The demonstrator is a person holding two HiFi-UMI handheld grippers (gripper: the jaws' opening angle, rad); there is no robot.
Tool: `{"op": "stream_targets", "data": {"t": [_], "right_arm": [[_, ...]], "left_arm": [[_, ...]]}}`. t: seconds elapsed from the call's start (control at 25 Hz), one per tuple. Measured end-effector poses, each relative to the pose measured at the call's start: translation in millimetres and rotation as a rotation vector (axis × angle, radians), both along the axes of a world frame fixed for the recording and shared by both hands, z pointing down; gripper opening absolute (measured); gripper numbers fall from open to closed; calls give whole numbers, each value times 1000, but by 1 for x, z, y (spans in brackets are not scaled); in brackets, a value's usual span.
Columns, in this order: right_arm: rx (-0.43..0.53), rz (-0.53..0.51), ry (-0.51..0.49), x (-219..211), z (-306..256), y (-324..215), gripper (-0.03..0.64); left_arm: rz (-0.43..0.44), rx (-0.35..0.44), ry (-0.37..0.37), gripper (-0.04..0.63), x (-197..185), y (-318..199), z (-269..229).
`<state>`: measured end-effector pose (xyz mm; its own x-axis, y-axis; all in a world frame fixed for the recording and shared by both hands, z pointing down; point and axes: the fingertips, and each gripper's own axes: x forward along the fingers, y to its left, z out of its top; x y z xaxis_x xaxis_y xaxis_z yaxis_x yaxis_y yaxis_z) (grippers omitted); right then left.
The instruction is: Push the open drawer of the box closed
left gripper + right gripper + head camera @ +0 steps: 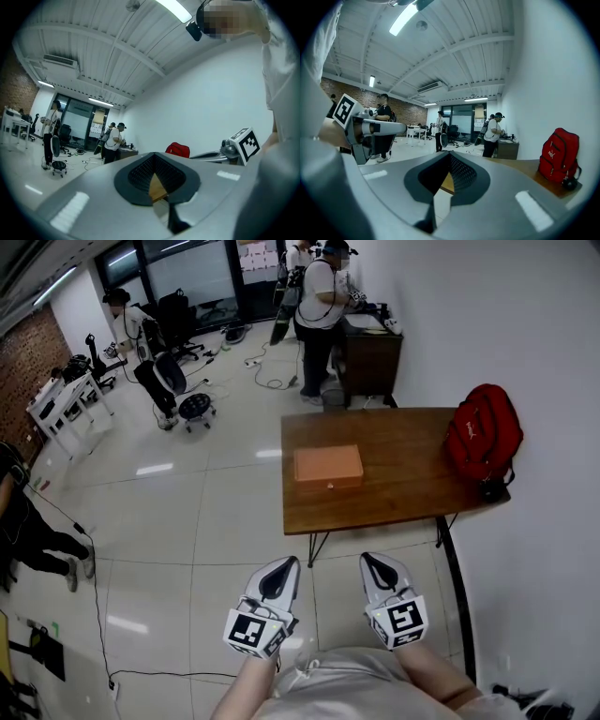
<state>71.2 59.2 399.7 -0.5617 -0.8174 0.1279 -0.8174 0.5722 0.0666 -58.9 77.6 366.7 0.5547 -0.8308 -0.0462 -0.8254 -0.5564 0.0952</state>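
A flat orange-brown box [328, 466] lies on the wooden table [394, 493], with a small knob on its near front face [329, 486]. From this distance I cannot tell how far its drawer stands out. Both grippers hang close to my body over the floor, well short of the table. My left gripper [284, 564] [155, 159] is shut with nothing in it. My right gripper [373, 561] [449, 157] is also shut and empty. Each gripper view shows its jaws pressed together, with a sliver of table behind them.
A red backpack [483, 432] [558, 154] sits at the table's right end against the white wall. A dark cabinet [368, 352] with a person at it stands beyond the table. A stool [195, 409], office chairs, floor cables and other people are off to the left.
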Motion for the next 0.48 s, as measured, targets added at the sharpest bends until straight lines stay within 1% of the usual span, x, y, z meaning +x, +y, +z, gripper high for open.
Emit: {"op": "stream_targets", "data": {"t": [0.16, 0.48], "right_arm": [[4, -12, -3, 0, 1, 1, 5], [0, -17, 15, 1, -1, 2, 5]], "left_arm": [[-1, 4, -10, 6, 4, -2, -1], [1, -8, -1, 6, 5, -2, 4]]}}
